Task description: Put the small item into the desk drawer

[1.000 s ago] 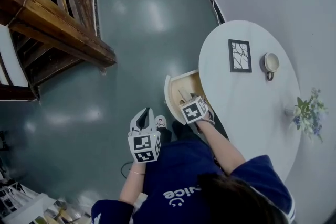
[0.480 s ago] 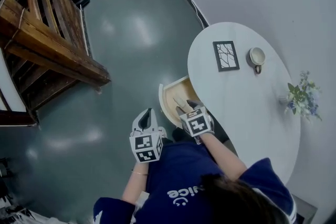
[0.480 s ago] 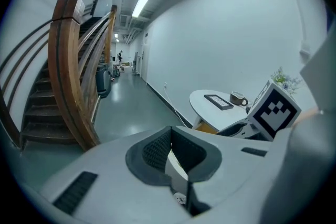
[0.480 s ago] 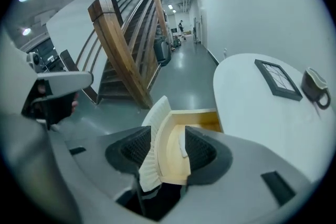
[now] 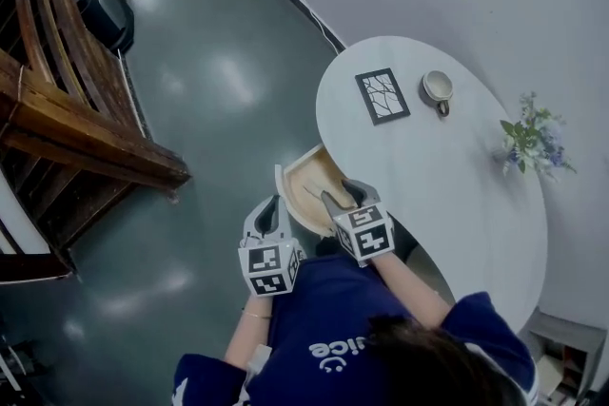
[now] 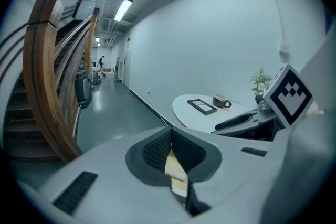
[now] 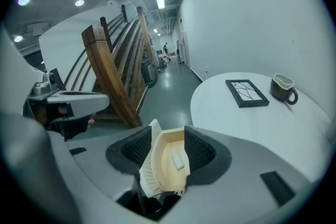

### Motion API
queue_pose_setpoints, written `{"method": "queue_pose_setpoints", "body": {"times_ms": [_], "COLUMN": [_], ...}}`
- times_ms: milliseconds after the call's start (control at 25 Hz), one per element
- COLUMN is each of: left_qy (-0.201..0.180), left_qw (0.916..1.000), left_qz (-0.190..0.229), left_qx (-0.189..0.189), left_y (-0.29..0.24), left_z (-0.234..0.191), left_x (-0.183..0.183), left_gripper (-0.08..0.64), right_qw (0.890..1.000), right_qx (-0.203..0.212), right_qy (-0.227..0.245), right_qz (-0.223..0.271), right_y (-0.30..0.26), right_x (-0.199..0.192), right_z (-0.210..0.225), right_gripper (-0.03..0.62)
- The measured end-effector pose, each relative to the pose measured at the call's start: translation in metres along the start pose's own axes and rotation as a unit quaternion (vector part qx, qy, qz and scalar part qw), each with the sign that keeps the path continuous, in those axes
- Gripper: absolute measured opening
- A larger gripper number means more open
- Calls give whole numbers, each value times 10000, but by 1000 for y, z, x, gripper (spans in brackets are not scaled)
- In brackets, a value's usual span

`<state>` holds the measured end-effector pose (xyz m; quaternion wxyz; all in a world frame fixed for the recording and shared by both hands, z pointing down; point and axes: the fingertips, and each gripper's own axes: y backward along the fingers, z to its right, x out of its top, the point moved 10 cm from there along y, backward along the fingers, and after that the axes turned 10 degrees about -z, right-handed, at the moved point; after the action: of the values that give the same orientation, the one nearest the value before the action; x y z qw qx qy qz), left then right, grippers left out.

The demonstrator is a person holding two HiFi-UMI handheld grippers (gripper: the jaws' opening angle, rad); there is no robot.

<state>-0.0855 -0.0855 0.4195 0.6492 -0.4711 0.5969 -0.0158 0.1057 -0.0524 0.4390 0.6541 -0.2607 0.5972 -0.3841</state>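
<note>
The desk drawer stands pulled out from the left side of the white oval table. In the right gripper view a small white item lies on the drawer's pale wood floor. My right gripper hangs above the drawer's near end, open and apart from the item. Its jaws have just been closing slightly, with nothing between them. My left gripper is beside the drawer over the floor. Its jaws meet at the tips and hold nothing.
On the tabletop sit a dark picture frame, a mug and a small plant. A wooden staircase rises at the left. Grey floor stretches between it and the table, and a white wall runs behind.
My right gripper has lifted up and back out of the drawer, empty. The left gripper has risen a little. The head view has swung, so the table shows further left and higher.
</note>
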Motion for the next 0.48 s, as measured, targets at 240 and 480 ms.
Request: {"method": "queue_pose_setpoints", "body": {"times_ms": [240, 480], "left_qy": [-426, -595], "left_qw": [9987, 9966], "left_qz": [179, 333], "left_qx": [-232, -452], "left_y": [1, 3], "left_z": [10, 18], "left_x": [12, 19], "left_gripper": [3, 3], "right_qw": [9984, 9947], "right_qx": [-262, -539], "right_qy": [-192, -295], "right_qz": [462, 822], "right_y": [22, 46], "right_x": [-3, -6], "right_z": [1, 6], "right_gripper": [205, 204]}}
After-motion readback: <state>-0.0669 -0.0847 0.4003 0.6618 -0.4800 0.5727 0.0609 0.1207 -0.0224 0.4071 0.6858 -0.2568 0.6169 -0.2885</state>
